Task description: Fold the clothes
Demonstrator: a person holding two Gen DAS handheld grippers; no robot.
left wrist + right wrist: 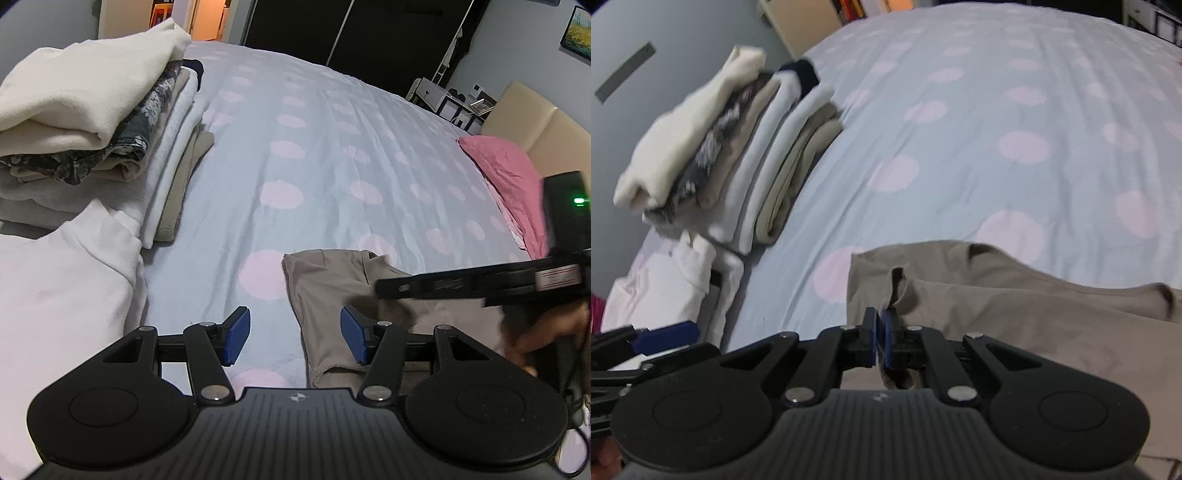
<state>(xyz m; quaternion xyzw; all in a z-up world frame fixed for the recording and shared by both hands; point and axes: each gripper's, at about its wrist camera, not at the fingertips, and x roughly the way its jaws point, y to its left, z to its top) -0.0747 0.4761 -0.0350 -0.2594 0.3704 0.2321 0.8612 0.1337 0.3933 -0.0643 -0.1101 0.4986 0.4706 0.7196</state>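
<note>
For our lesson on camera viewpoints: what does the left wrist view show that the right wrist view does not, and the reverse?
Only the left wrist view shows the pink pillow and the open left gripper. Only the right wrist view shows the right gripper shut on a fold of the beige garment. Both show the garment, the folded stack and the dotted bedspread.

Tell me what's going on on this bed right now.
A person with tongs in each hand is folding laundry on the polka-dot bedspread. The right tongs are shut on a fold of the beige garment, which lies partly spread out. The left tongs are open over its edge, gripping nothing. A stack of folded clothes sits to the left, with a white garment beside it.
</note>
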